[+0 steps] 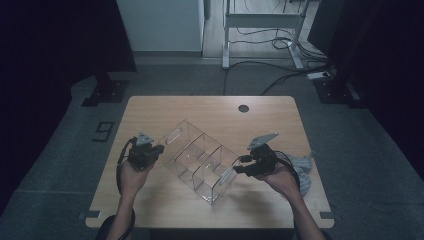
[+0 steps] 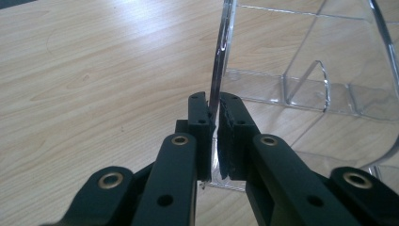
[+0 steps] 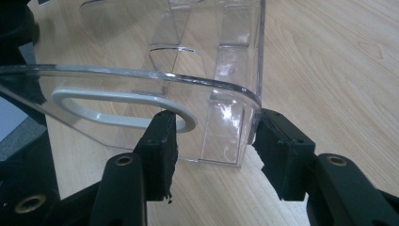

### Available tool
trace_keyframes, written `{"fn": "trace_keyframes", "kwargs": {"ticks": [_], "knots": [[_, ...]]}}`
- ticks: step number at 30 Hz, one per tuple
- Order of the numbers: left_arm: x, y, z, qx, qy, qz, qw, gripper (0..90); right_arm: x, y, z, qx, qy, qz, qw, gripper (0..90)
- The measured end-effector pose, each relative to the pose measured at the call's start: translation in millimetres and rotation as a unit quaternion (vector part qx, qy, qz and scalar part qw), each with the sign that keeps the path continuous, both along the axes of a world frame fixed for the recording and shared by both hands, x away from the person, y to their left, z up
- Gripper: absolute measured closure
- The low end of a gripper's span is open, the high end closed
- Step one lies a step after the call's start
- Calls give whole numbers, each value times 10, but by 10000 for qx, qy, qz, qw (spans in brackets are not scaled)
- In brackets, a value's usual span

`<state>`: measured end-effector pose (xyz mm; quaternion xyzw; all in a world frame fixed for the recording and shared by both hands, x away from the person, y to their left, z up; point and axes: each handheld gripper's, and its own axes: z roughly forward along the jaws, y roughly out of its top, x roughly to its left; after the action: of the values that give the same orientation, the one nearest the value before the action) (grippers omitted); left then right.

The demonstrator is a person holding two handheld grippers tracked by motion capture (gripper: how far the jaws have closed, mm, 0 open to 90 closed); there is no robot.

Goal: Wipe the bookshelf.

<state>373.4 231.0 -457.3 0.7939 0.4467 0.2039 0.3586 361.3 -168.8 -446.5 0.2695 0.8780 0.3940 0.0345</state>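
Observation:
A clear plastic organizer box (image 1: 200,160) with several compartments lies slantwise on the wooden table (image 1: 260,125). In the high view my left gripper (image 1: 161,150) is at the box's left end. In the left gripper view that gripper (image 2: 215,127) is shut on the thin edge of a clear wall (image 2: 219,70). My right gripper (image 1: 237,167) is at the box's right end. In the right gripper view its jaws (image 3: 214,141) straddle the corner of the end wall (image 3: 117,87) beside the oval handle slot (image 3: 94,106). The right pad touches the corner; a gap shows at the left pad.
A round cable hole (image 1: 243,108) sits near the table's far edge. A grey striped cloth (image 1: 302,167) lies by my right hand at the table's right edge. Beyond the table, a white desk frame (image 1: 260,30) and cables stand on the floor.

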Motion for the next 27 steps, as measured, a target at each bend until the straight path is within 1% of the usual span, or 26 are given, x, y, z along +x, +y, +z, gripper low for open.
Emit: {"fn": "trace_keyframes", "kwargs": {"ticks": [6,10,12,14,17,22,23,24,25,27], "knots": [[92,-45,4,3,29,-9,10000,824,-86,4,-5,0,-2,61,10000,495],[156,-77,3,-10,31,-19,10000,814,-134,8,-14,24,47,77,10000,500],[193,-96,6,-5,43,-18,10000,808,-162,13,-21,-5,60,97,9999,508],[235,-121,7,1,45,-11,10000,798,-198,17,-27,-11,81,116,9999,536],[290,-162,5,-15,45,-25,10000,784,-243,26,-34,44,163,177,9997,542],[349,-198,-2,-86,37,23,10000,758,-261,52,-41,-14,158,276,9995,541],[349,-192,-8,-139,42,39,9999,739,-254,47,-37,12,149,300,9994,527],[345,-188,-17,-181,28,45,9998,659,-252,41,-29,28,154,308,9994,509],[330,-186,-25,-179,-8,46,9998,593,-251,36,-17,17,130,318,9994,485],[303,-178,-42,-167,-8,19,9999,507,-258,28,12,5,41,344,9994,468]]}}
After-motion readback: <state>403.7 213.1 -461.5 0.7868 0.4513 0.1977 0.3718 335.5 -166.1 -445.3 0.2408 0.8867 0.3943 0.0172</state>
